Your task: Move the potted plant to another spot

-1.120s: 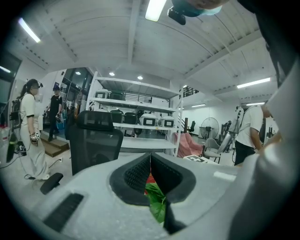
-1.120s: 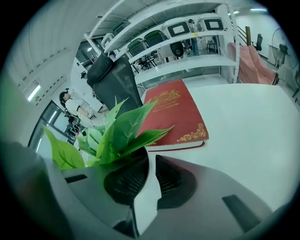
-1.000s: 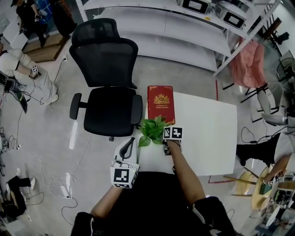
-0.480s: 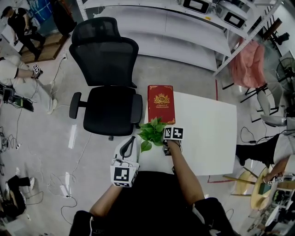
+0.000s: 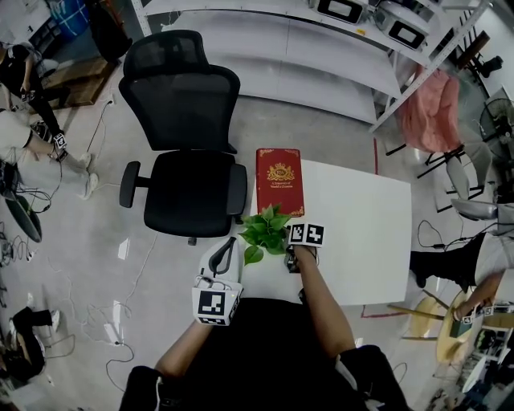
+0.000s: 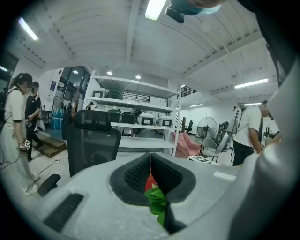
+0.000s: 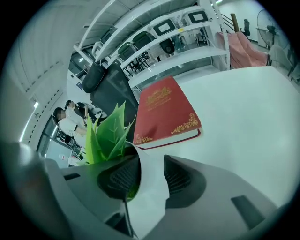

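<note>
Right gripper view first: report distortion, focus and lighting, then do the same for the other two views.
Right gripper view: strong fisheye, dark corners; red book sharp, potted plant softer up close. Left gripper view: same fisheye, bright ceiling light. Head view: evenly lit, sharp, no glare on the table.

A red hardcover book [image 5: 279, 181] with gold ornament is lying flat at the far-left corner of the white desk [image 5: 361, 233]. A black mesh office chair [image 5: 186, 144] is standing just beside the desk's left edge. White shelving [image 5: 321, 48] is running behind, and a pink cloth [image 5: 430, 108] is hanging near its right end.
</note>
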`<state>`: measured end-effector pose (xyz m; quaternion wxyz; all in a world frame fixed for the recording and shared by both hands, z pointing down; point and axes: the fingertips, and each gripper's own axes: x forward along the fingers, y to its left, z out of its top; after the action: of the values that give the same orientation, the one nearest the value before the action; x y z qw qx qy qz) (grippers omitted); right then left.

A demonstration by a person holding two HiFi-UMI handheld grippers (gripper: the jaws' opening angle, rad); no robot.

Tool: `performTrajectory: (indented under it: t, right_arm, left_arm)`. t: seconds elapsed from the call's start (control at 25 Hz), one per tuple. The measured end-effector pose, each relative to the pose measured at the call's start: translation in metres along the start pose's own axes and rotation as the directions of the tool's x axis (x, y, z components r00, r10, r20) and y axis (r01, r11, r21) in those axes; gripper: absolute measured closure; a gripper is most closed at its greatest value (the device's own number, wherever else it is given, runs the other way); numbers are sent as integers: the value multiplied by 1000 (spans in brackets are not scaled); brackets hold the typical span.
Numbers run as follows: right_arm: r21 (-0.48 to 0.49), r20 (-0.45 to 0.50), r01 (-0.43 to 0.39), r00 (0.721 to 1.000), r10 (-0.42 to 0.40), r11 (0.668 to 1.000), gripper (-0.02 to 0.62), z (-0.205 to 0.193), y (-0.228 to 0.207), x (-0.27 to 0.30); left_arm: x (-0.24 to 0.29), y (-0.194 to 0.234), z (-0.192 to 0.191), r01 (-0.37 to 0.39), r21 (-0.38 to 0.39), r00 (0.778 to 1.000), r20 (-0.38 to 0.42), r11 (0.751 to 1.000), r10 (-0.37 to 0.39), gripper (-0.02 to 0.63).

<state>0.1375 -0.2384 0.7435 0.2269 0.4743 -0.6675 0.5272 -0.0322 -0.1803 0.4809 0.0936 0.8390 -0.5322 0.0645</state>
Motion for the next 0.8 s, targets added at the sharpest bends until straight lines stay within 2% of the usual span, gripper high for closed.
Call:
performTrajectory:
  t: [0.28,0.48,0.64,0.8]
  right_arm:
    - [2,59,-4,998,4,1000,439,3,1,-21]
    - [-88,165,-5,986,19,996,439,17,17,-54]
    - [-224,322,18,945,56,974,440,35,48,-96]
    - [-332,423,83,903,70,939,464,45,77,-134]
  left_arm:
    - [-2,-4,-5,20,3,1000,-1,1000,-20,588]
    - [-5,-2,2,-2,-12,1000,-10,1000,2,588]
    - [-6,-2,5,17,-6,1000,21,1000,-17,588]
    - [-7,-1,12,15,-5,999,32,1000,-15,588]
